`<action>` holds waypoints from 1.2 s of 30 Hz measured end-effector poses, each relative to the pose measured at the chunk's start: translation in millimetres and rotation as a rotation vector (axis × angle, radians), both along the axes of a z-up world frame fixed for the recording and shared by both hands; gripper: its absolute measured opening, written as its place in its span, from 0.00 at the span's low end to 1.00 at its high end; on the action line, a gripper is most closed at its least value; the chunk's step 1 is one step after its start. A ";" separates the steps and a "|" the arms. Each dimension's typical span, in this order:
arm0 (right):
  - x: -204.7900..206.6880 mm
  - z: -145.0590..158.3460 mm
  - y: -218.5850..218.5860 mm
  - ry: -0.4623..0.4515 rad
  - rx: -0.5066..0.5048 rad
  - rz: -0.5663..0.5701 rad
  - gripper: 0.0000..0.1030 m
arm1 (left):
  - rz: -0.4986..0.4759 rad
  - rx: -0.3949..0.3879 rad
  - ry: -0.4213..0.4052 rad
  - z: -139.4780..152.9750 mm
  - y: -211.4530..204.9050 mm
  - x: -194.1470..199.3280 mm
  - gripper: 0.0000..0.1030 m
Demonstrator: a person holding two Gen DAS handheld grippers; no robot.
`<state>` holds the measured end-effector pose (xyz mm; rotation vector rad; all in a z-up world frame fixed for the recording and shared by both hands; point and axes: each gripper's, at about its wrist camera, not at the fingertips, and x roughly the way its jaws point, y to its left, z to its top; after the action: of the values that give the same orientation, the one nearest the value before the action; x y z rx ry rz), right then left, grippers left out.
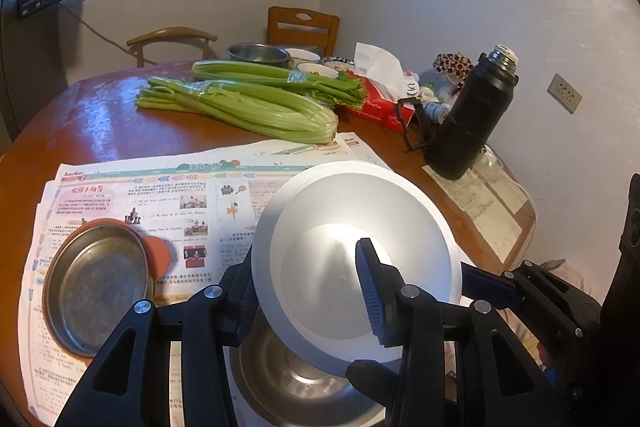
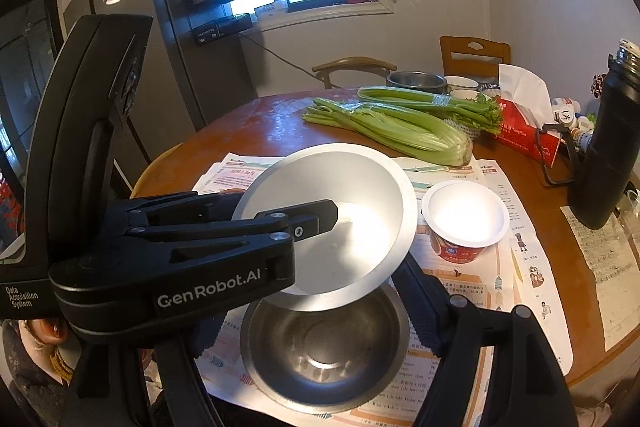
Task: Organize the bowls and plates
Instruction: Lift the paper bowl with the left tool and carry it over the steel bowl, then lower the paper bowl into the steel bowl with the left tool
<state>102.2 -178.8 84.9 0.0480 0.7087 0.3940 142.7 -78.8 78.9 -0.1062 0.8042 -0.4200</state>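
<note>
The left gripper [image 1: 308, 291] pinches the rim of the white bowl [image 1: 352, 227] (light, stiff, probably slippery), the right gripper's [image 2: 404, 291] grip unclear.

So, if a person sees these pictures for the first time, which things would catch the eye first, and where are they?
First, the white bowl, tilted in mid-air in the centre, its rim pinched by the left gripper above a steel bowl on the newspaper. Behind it, two green celery bunches lie on the wooden table. A tall black flask stands at the right.
</note>
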 end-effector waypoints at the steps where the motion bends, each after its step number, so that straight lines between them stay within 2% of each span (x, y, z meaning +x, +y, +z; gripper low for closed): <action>1: -1.9 0.5 -0.9 0.002 0.002 0.002 0.74 | 0.000 0.000 0.001 0.3 -0.9 -1.5 0.44; 16: -26.2 5.0 -11.6 -0.014 0.006 0.021 0.74 | 0.006 0.003 0.005 4.9 -9.3 -23.4 0.45; 36: -34.2 -18.5 -13.3 0.037 0.003 0.051 0.74 | 0.035 0.027 0.083 -24.5 -11.3 -30.8 0.45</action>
<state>67.9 -192.1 66.5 0.0405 0.7473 0.4436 111.9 -90.1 54.5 -0.1129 0.8882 -0.3736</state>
